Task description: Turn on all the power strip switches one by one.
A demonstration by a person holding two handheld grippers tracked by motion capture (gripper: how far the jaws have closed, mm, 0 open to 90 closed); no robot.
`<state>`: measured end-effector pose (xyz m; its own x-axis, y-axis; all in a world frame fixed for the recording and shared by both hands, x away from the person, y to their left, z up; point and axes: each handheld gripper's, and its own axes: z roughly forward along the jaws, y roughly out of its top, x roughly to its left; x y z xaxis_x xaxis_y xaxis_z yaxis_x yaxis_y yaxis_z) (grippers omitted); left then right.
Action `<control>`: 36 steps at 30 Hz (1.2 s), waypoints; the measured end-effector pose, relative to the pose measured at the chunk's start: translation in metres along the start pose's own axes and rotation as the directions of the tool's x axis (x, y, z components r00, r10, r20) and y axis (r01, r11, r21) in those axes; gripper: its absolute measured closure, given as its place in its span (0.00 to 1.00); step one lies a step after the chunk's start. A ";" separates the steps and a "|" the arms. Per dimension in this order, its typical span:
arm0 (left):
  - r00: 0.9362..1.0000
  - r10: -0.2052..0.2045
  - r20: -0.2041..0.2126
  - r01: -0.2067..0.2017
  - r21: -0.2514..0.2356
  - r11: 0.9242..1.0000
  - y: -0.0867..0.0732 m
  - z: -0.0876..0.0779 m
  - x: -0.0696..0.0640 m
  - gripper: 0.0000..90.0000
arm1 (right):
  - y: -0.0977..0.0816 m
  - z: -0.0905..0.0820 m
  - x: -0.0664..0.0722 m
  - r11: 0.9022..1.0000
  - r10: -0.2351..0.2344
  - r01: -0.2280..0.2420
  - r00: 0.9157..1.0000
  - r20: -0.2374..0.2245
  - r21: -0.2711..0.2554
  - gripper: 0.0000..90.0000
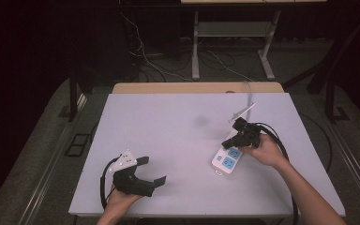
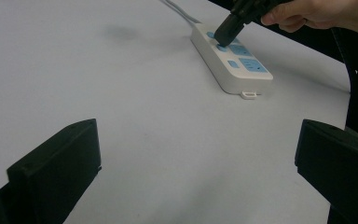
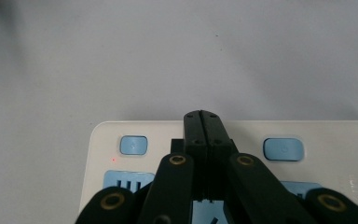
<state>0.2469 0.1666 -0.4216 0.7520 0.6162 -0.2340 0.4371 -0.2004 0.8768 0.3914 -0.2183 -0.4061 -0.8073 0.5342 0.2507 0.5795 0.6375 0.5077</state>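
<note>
No readable text, brand or number appears anywhere. The white power strip (image 3: 233, 135), lying near the tabletop's right edge, carries only symbols: in the right gripper view its right blue button (image 3: 283, 149) bears a faint mark that looks like a power sign, and the left blue button (image 3: 134, 144) shows a mark too faint to make out. A tiny red dot (image 3: 113, 160) sits just below that left button.
</note>
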 end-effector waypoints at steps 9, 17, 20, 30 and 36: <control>1.000 0.005 -0.001 -0.005 -0.003 1.000 0.000 -0.001 0.000 0.00 | -0.003 0.002 -0.001 1.000 0.006 -0.006 1.000 -0.006 -0.008 1.00; 1.000 0.005 0.001 -0.005 -0.002 1.000 0.000 0.000 0.000 0.00 | -0.003 0.003 -0.002 1.000 -0.003 0.003 1.000 -0.012 -0.011 1.00; 1.000 0.006 0.002 -0.006 0.000 1.000 0.000 0.000 0.001 0.00 | -0.004 0.003 -0.003 1.000 -0.007 0.007 1.000 -0.014 -0.010 1.00; 1.000 0.009 0.003 -0.009 -0.002 1.000 0.001 0.000 0.000 0.00 | -0.004 0.004 -0.002 1.000 -0.010 0.009 1.000 -0.009 -0.008 1.00; 1.000 0.003 0.002 -0.003 -0.003 1.000 0.000 0.000 0.001 0.00 | -0.003 0.004 -0.001 1.000 -0.007 0.007 1.000 -0.004 -0.007 1.00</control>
<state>0.2474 0.1674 -0.4212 0.7544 0.6141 -0.2319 0.4333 -0.2004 0.8787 0.3904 -0.2189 -0.4112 -0.8120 0.5274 0.2503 0.5728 0.6372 0.5156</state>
